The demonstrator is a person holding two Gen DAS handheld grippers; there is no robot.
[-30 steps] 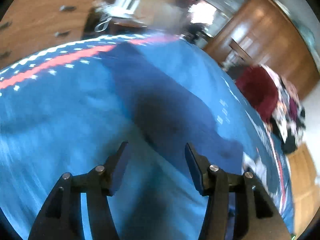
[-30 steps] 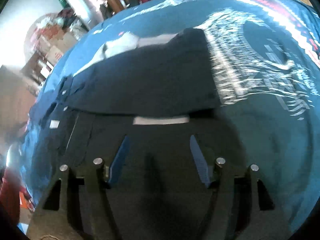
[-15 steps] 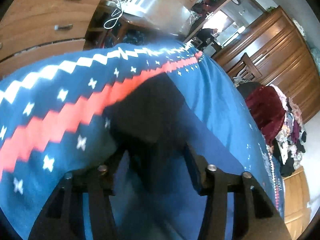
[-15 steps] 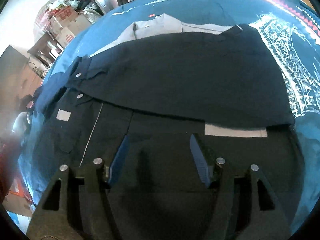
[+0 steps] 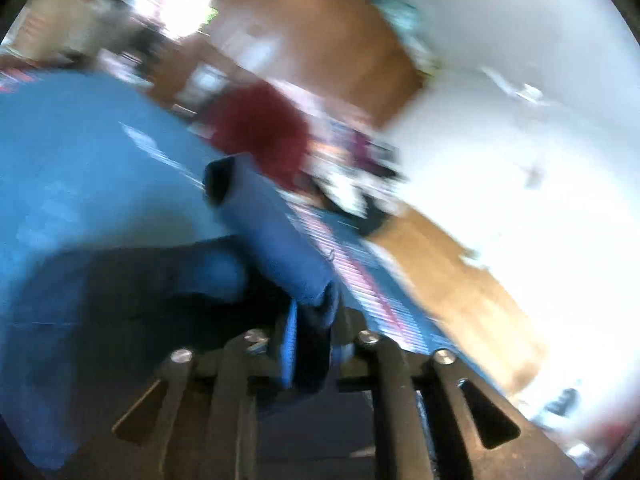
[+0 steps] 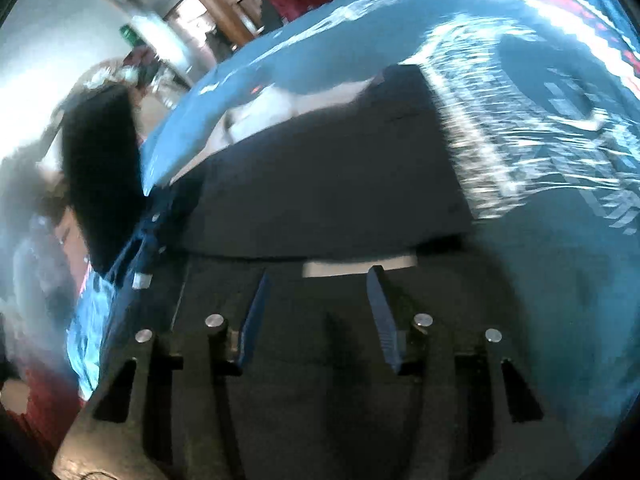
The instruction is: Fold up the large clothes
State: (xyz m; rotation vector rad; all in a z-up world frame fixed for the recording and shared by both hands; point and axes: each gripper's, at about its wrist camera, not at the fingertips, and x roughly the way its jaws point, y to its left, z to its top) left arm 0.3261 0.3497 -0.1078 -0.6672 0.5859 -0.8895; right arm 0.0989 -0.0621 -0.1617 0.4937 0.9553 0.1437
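Note:
A dark navy garment (image 6: 328, 184) lies half folded on a blue patterned bedspread (image 6: 560, 128), with a white label strip (image 6: 356, 267) just past my right gripper. My right gripper (image 6: 318, 312) hovers open over the garment's near part, nothing between its fingers. In the blurred left wrist view my left gripper (image 5: 314, 320) is shut on a blue sleeve (image 5: 272, 232) of the garment, lifted off the bedspread (image 5: 72, 168); the sleeve's open cuff points away. In the right wrist view a dark piece of cloth (image 6: 100, 176) hangs raised at the left.
A dark red heap of clothes (image 5: 260, 132) sits beyond the bed, with wooden cupboards (image 5: 320, 44) and a white wall (image 5: 520, 128) behind. Wooden floor (image 5: 460, 280) shows to the right of the bed edge. A light grey garment (image 6: 288, 108) lies beyond the navy one.
My left gripper went from open over the bedspread to shut on the sleeve and swung up and right. My right gripper stayed open above the garment; its view shifted.

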